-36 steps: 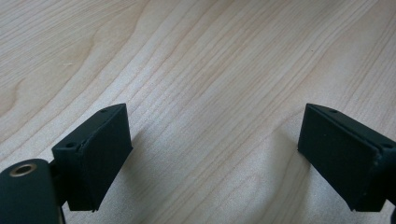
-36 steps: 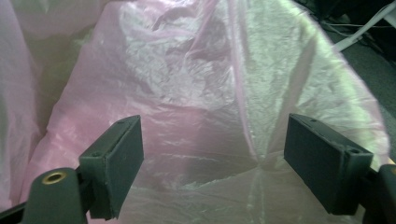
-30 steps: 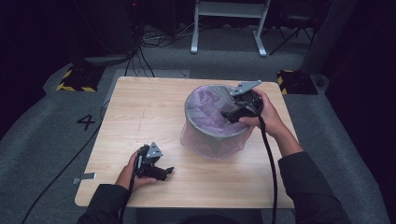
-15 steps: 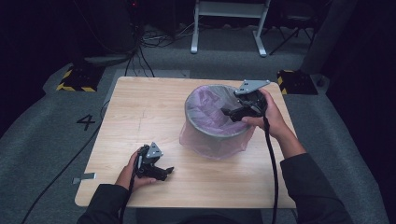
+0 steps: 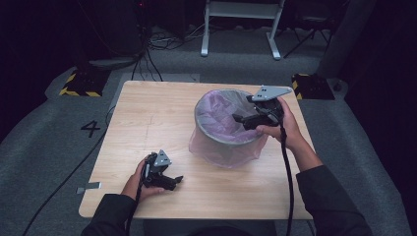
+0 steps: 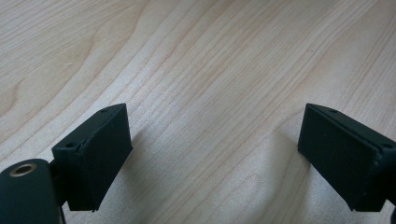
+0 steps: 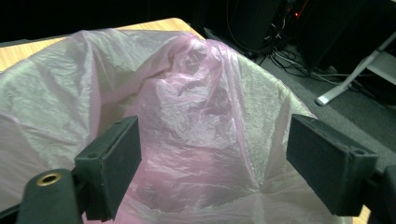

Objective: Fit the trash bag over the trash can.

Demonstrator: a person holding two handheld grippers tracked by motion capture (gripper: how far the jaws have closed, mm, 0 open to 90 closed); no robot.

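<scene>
The right gripper [image 5: 244, 119] hangs wide open and empty over the bin [image 5: 222, 129] at the table's [image 5: 147, 118] right, whose thin pink bag [image 7: 187, 116] looks light, limp and slippery, best pinched at the rim fold, while the left gripper [image 5: 173, 181] rests open on bare wood

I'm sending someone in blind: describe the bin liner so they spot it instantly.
On the light wooden table, right of centre, stands a round grey bin. The pink bag lines it and drapes over its rim, thin, crinkled and see-through, the one coloured thing there.
</scene>
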